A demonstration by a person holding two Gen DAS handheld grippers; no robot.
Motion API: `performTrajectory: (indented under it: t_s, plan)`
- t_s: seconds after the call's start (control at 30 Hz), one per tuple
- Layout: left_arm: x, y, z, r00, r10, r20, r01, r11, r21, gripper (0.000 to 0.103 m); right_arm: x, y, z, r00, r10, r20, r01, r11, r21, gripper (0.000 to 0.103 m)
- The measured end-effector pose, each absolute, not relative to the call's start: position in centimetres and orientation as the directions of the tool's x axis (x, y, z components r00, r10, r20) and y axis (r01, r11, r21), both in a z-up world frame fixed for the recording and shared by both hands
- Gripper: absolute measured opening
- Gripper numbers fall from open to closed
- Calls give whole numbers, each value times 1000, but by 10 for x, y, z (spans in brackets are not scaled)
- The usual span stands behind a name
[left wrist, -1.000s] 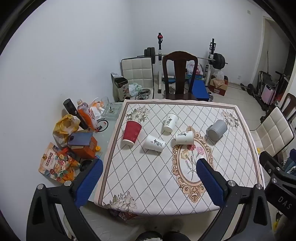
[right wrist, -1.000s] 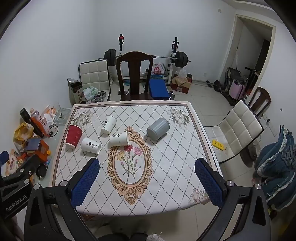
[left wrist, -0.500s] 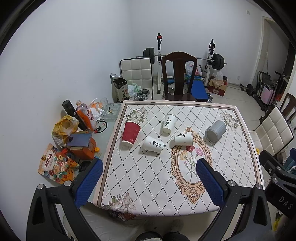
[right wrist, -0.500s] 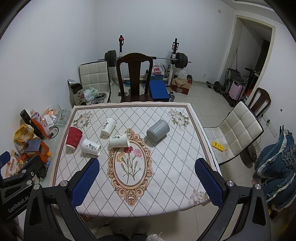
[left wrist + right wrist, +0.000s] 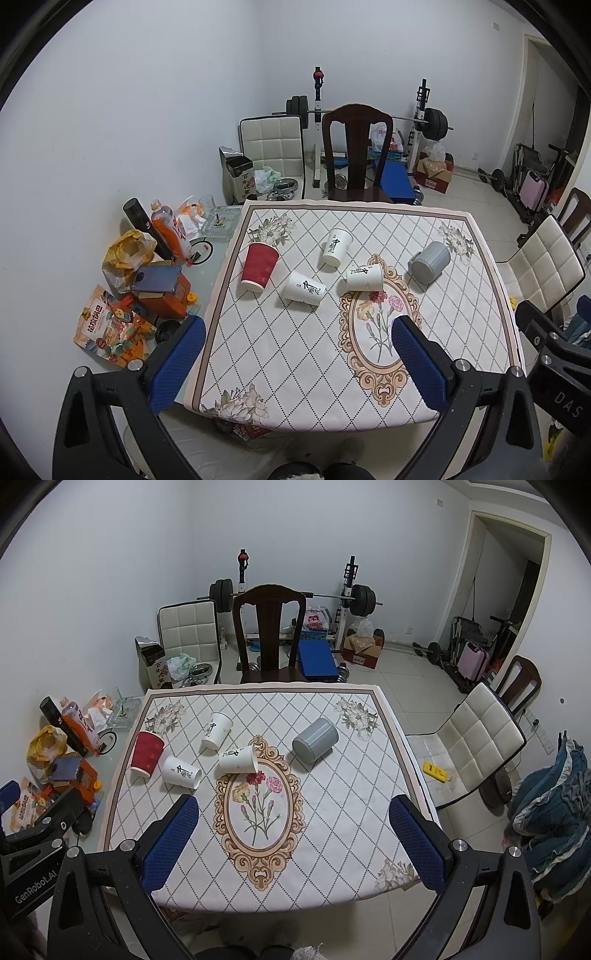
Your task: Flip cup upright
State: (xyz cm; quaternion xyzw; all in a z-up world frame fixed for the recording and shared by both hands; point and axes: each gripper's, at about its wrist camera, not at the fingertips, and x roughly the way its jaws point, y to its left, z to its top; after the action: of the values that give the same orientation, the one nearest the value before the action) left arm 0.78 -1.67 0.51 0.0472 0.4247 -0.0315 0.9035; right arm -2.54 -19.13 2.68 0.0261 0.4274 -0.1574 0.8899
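Observation:
Several cups lie tipped on their sides on the patterned tablecloth (image 5: 295, 354): a red ribbed cup (image 5: 258, 267) (image 5: 146, 753) at the left, three white paper cups (image 5: 304, 288) (image 5: 336, 246) (image 5: 364, 277), and a grey ribbed cup (image 5: 429, 262) (image 5: 315, 740) at the right. The white cups also show in the right wrist view (image 5: 181, 772) (image 5: 217, 729) (image 5: 237, 759). My left gripper (image 5: 297, 349) is open and empty, high above the table's near left part. My right gripper (image 5: 293, 827) is open and empty, above the near middle.
A dark wooden chair (image 5: 356, 155) stands at the table's far edge and a white padded chair (image 5: 476, 738) at its right. Bottles, bags and boxes (image 5: 147, 273) crowd a glass surface to the left. Gym gear stands by the back wall.
Both grippers have risen or drawn back slightly, so the table looks a little smaller and lower. The cups have not moved. Both grippers stay open.

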Motion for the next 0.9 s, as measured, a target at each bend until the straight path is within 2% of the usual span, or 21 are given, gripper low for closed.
performTrajectory:
  t_s: [0.9]
  plan:
    - [10, -21, 5, 643, -20, -766, 95, 994, 53, 103, -23, -193, 26, 586, -259, -767, 303, 949, -89, 103]
